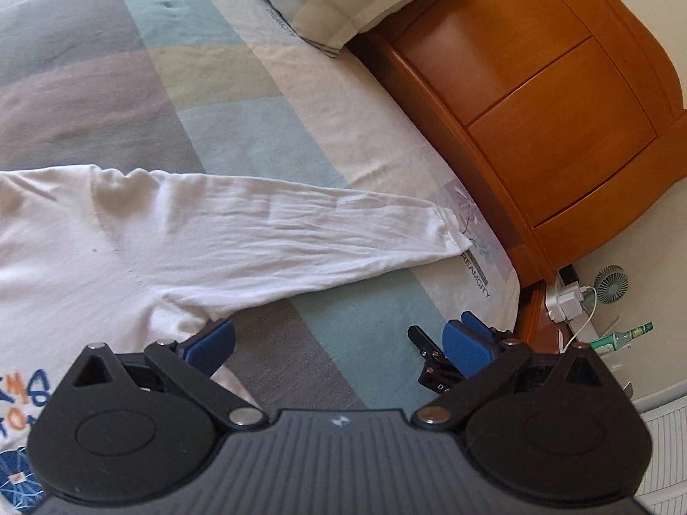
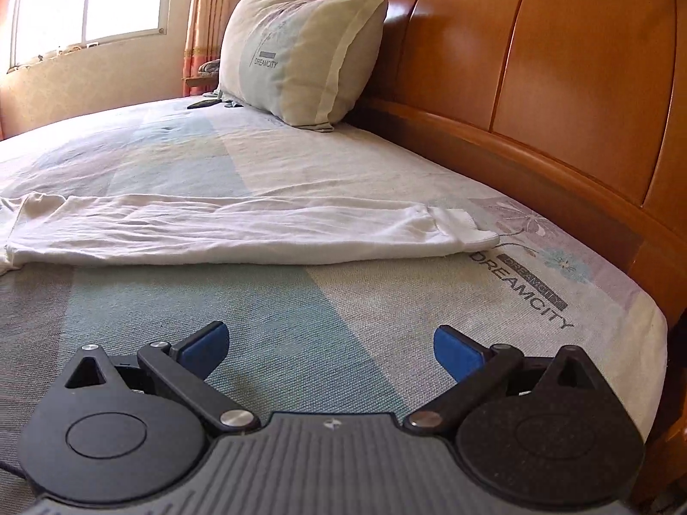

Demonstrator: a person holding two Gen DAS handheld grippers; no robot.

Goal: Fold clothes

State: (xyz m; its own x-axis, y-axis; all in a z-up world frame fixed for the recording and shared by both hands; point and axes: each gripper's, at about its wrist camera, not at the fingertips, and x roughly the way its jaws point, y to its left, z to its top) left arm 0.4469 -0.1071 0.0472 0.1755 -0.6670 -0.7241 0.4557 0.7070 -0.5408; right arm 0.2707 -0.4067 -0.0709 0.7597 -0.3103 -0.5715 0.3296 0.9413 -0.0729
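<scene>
Sleeve-fold stage, looks like: white long-sleeve shirt (image 1: 129,249) flat on the bedsheet (image 1: 266,98), left gripper (image 1: 339,343) and right gripper (image 2: 328,345) both wide, empty; next probably pinching the cuff (image 2: 466,229).

Bare bedsheet (image 2: 300,300) lies open between the spread-fingered right gripper (image 2: 328,345) and the white sleeve (image 2: 240,231) stretched across the middle; beyond the sleeve the sheet runs clear to the far pillow (image 2: 296,56); the wooden headboard (image 2: 536,86) walls off the right side.
</scene>
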